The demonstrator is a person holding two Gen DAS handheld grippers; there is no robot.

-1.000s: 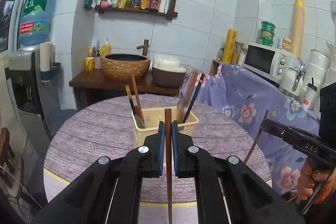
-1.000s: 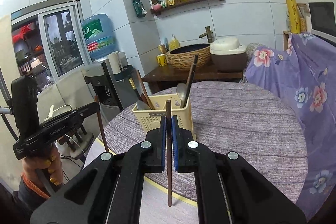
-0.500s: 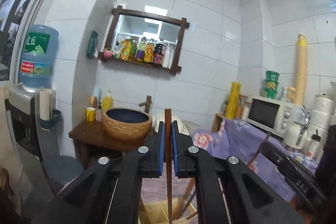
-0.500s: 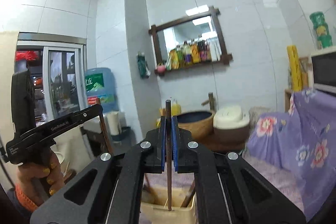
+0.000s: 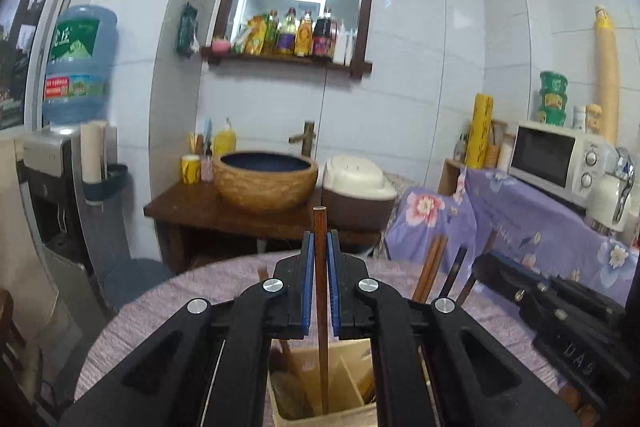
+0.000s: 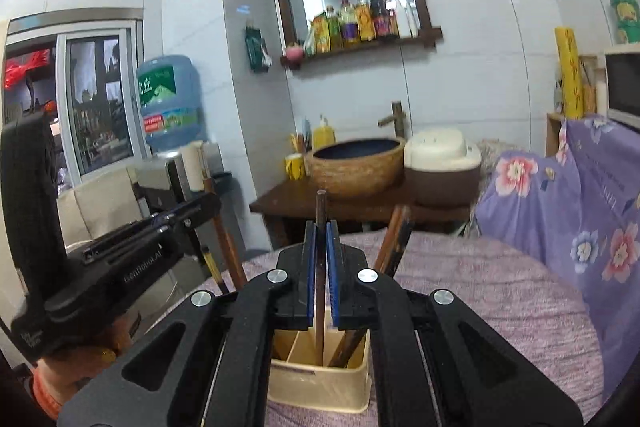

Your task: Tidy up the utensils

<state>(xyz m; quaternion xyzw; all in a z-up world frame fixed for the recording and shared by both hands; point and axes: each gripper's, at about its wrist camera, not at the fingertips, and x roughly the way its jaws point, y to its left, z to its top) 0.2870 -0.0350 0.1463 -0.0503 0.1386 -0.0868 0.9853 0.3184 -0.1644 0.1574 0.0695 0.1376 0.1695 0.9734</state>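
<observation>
At lower centre, the left gripper (image 5: 319,283) and right gripper (image 6: 320,275) each clamped an upright chopstick (image 5: 321,311) over the beige holder (image 6: 320,385) on the desk (image 6: 480,299); a tilt risked missing the compartment.

Two grippers (image 5: 319,247) (image 6: 320,237), one chopstick (image 5: 320,291) (image 6: 320,307) clamped in each. One cream holder (image 6: 320,383) on the tabletop (image 6: 480,307). One microwave (image 5: 560,159), one basin (image 5: 266,179), one water bottle (image 5: 78,67), one mirror (image 5: 296,11).
</observation>
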